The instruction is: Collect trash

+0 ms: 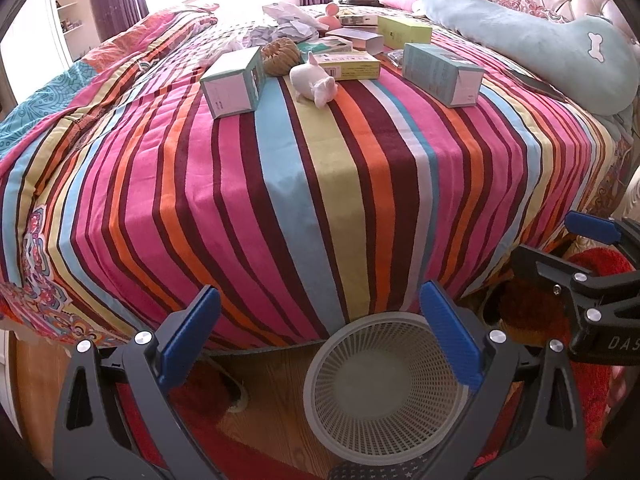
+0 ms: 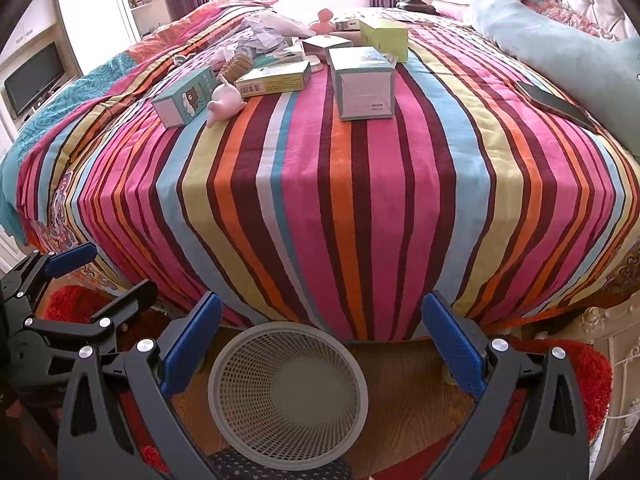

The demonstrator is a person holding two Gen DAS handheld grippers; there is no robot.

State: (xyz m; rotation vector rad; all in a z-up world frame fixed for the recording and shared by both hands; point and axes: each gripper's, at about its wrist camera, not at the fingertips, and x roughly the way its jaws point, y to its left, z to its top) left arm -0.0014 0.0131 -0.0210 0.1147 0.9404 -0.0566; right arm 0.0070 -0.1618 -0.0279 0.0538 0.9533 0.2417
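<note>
A grey mesh waste basket (image 1: 384,392) stands empty on the wood floor at the foot of the bed; it also shows in the right wrist view (image 2: 288,394). On the striped bedspread (image 1: 300,184) far ahead lie several cardboard boxes: a teal one (image 1: 234,82) (image 2: 184,98), a yellow flat one (image 1: 348,66) (image 2: 274,80), another teal one (image 1: 440,72) (image 2: 364,84), plus crumpled paper (image 1: 286,20) (image 2: 266,30). My left gripper (image 1: 320,336) is open and empty above the basket. My right gripper (image 2: 322,340) is open and empty too, beside the left.
A white toy pig (image 1: 314,82) (image 2: 224,98), a brown woven ring (image 1: 280,54) and a pink toy (image 2: 322,20) lie among the boxes. A long teal pillow (image 1: 532,36) and a dark phone (image 2: 554,104) lie at right. Red rugs (image 2: 580,364) flank the basket.
</note>
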